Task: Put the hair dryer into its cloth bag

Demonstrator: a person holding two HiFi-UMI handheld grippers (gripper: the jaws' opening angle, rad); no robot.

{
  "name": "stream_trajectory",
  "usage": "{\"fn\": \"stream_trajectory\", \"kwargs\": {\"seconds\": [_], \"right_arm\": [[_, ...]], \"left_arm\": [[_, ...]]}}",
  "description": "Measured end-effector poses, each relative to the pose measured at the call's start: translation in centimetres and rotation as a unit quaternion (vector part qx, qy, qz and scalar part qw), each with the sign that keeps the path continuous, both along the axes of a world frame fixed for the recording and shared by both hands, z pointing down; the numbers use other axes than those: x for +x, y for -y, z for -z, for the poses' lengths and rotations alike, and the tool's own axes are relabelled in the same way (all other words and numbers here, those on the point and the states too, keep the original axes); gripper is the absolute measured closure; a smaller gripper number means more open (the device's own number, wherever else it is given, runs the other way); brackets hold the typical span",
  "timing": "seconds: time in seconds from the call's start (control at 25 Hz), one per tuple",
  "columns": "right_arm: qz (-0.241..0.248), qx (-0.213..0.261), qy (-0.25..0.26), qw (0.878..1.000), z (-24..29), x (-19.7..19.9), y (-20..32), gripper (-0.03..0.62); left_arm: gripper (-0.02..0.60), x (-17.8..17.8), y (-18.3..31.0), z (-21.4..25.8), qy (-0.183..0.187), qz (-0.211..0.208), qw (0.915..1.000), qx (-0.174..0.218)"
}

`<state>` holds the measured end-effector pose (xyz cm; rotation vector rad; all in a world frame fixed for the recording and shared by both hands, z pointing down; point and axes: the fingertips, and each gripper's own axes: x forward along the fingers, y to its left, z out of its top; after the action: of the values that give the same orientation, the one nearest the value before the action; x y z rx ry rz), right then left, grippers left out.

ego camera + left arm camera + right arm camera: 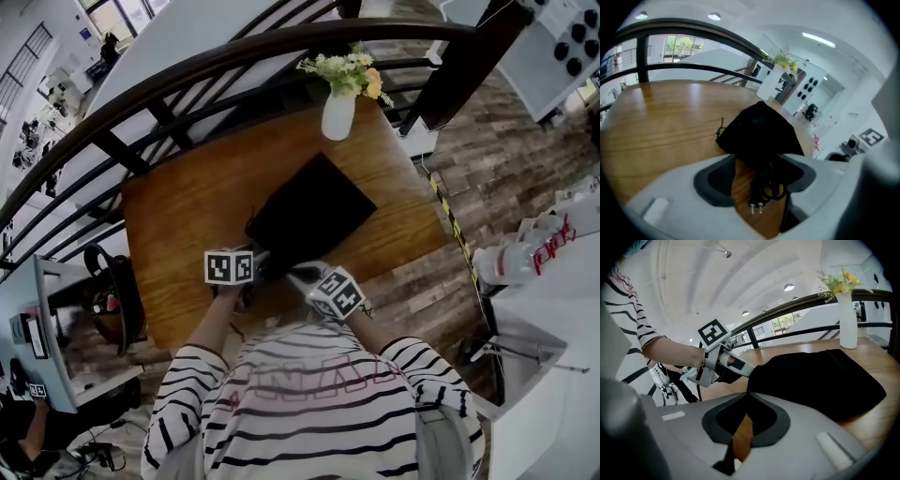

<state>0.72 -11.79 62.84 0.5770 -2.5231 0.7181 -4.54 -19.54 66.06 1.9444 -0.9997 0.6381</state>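
Observation:
The black cloth bag (309, 220) lies bulging in the middle of the wooden table (178, 216). No hair dryer body shows. Only its black cord (768, 185) and two-pin plug (756, 205) trail out of the bag's near end onto the wood. My left gripper (758, 159) is open, a little above the table, with the cord and plug lying between its jaws and untouched. From the other side it appears as a grey gripper (743, 369) at the bag's mouth. My right gripper (749, 397) is shut on the bag's near edge (754, 380).
A white vase (338, 112) with flowers stands at the table's far edge, behind the bag. A dark curved railing (187, 75) runs beyond the table. A white counter with bottles (525, 258) stands to the right. Bare wood lies left of the bag.

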Motion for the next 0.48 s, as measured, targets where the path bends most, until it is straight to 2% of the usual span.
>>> {"fn": "stream_trajectory", "kwargs": {"seconds": [0.32,0.48], "right_arm": [[0.005,0.008,-0.075,0.997,-2.6,-1.2,-1.3,0.568],[0.010,-0.003,-0.077,0.997,-2.8,-2.1,-2.0,0.476]], "left_arm": [[0.326,-4.0,-3.2,0.9,-0.023,0.072,0.9971,0.015],[0.342,-5.5,-3.9,1.5,-0.001,0.096,0.9939,0.054]]}}
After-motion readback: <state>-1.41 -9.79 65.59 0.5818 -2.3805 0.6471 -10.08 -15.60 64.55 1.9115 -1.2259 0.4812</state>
